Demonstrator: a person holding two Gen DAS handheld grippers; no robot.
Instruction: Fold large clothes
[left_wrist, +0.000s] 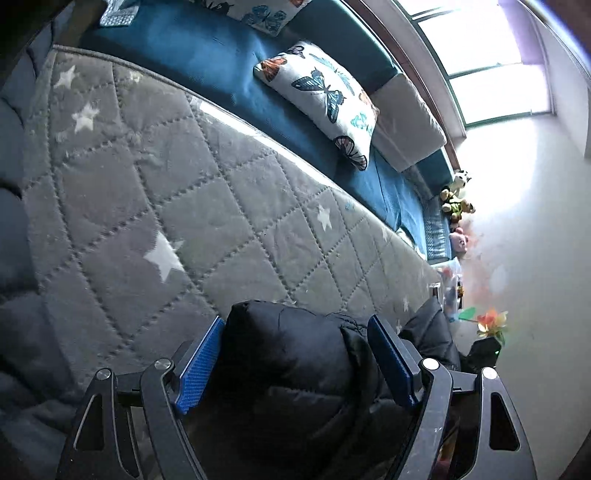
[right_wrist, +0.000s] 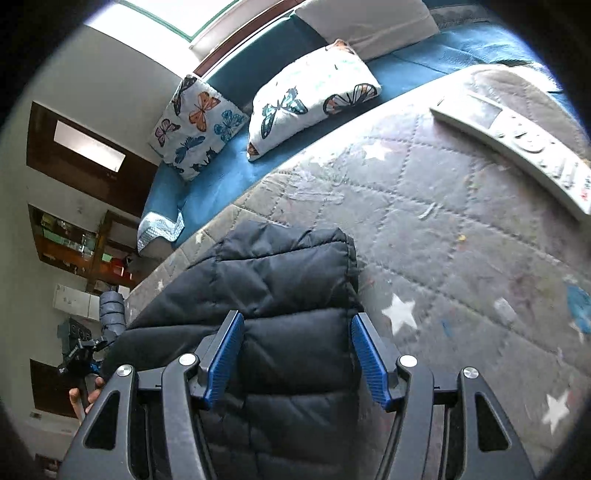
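A black quilted puffer jacket (right_wrist: 280, 295) lies on the grey star-quilted mattress pad (right_wrist: 424, 229), its squared end pointing toward the blue window-seat cushion (right_wrist: 207, 192) with the butterfly pillows (right_wrist: 310, 107). The right gripper (right_wrist: 297, 354) has its blue pads standing apart on either side of the jacket's padded panel; no pinch is visible. The left gripper (left_wrist: 295, 362) likewise brackets a puffy bulge of the jacket (left_wrist: 288, 354), jaws apart, not visibly squeezing it. A remote control (right_wrist: 517, 144) rests on the pad, well apart from the jacket. The jacket looks light, soft and springy, with a slick shell, so it will likely slip and puff back; a grip on a stitched seam or hem edge should hold better than on a swollen panel.
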